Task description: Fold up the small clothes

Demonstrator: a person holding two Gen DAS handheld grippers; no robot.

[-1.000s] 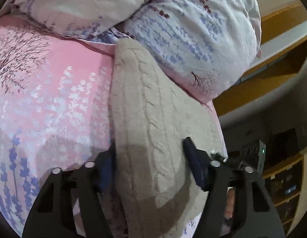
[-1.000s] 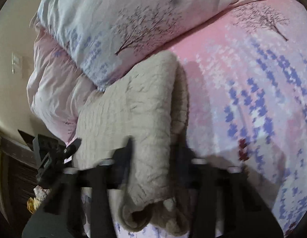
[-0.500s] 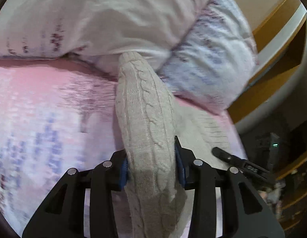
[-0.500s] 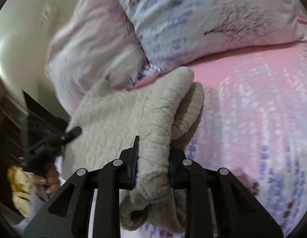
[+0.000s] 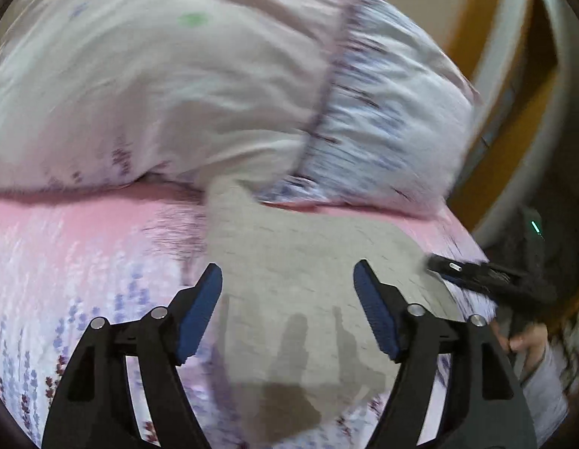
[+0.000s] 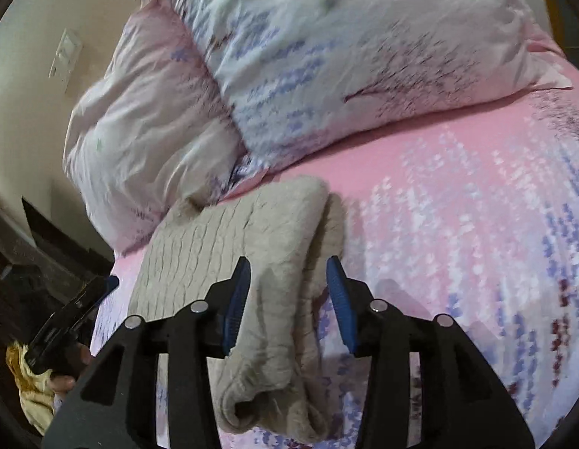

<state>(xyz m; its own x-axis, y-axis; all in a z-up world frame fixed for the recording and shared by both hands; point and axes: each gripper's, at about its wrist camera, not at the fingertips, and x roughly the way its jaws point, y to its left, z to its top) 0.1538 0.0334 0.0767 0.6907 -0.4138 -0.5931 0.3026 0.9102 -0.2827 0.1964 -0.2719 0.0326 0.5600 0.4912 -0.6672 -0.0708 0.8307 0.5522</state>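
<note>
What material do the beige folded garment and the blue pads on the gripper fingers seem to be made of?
Beige folded garment: apparently a thick, matte knitted yarn, wool or acrylic; raised cable ribs run across it and its folded edge looks bulky and soft.
Blue pads on the right gripper: probably rubber or soft plastic; matte, with fine ridges along the edge. Their exact material is not clear.

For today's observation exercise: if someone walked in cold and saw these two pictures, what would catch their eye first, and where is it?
First, the beige knitted garment, folded and lying on the pink flowered bedsheet near the bed's edge. Next, the open right gripper astride its thick folded edge, and the open left gripper above its flat side. Behind it, two big flowered pillows fill the top of both views.
</note>
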